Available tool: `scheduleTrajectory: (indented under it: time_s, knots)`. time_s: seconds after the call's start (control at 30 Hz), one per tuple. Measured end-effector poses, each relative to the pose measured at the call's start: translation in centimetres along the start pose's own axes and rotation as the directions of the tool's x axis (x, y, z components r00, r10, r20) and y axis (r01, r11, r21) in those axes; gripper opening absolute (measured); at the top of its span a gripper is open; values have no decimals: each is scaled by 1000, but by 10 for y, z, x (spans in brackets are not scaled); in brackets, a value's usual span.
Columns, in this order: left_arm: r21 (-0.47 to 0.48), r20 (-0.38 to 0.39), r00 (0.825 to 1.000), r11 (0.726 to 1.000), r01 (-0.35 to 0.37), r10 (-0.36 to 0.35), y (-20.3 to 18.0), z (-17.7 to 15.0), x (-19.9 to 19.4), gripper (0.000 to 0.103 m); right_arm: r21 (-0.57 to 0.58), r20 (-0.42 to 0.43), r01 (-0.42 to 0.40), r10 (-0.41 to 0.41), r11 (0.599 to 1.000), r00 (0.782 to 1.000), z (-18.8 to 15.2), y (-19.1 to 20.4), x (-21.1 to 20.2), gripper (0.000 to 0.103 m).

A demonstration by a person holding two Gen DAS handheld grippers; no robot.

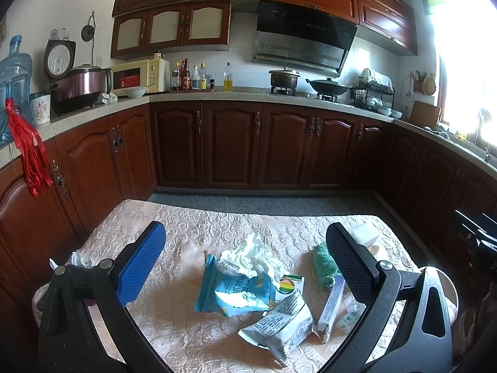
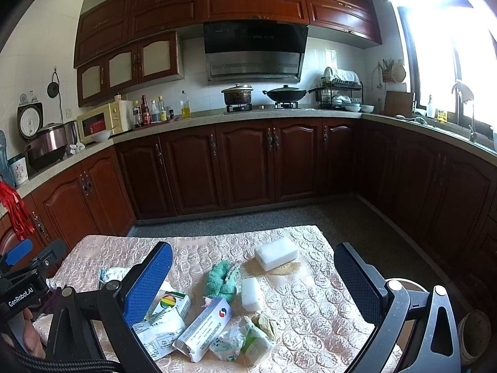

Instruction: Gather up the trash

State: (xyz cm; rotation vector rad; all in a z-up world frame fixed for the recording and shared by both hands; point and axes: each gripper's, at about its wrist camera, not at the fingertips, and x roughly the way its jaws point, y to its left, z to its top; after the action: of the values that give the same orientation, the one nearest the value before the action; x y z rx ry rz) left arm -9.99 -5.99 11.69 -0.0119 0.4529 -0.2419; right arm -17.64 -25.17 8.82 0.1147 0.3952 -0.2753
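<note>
Trash lies on a table with a pale quilted cloth (image 1: pixel 192 227). In the left wrist view my open left gripper (image 1: pixel 245 248) frames a blue snack bag (image 1: pixel 233 292), crumpled white tissue (image 1: pixel 251 255), a printed wrapper (image 1: pixel 279 329), a rainbow-marked box (image 1: pixel 289 286) and a long white carton (image 1: pixel 330 307). In the right wrist view my open right gripper (image 2: pixel 254 272) hovers above the long carton (image 2: pixel 205 326), the rainbow box (image 2: pixel 172 303), a green wrapper (image 2: pixel 245 342), a teal cloth (image 2: pixel 222 279), a white block (image 2: pixel 251 293) and a white sponge (image 2: pixel 276 251). Both grippers are empty.
Dark wood kitchen cabinets (image 1: pixel 230 146) and a grey counter ring the room beyond a grey floor (image 2: pixel 236 222). A white round bin rim (image 1: pixel 441 283) stands at the table's right side; it also shows in the right wrist view (image 2: pixel 407 284). The left gripper's body (image 2: pixel 28 279) appears at far left.
</note>
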Motion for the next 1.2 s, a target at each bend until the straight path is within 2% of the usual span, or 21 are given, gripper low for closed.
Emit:
scheduleTrajectory:
  time_s: [0.37,1.2]
  knots:
    - [-7,-3,1000,1000,1,-1,1,-2,1,103,3,-10,-1,1,1000,1000,-4,-1,4,103]
    - [-6,-71,997,1000,2,-2,-1,-15,23,103,12,-83,33,-32,999,996,-14,-15,22,103]
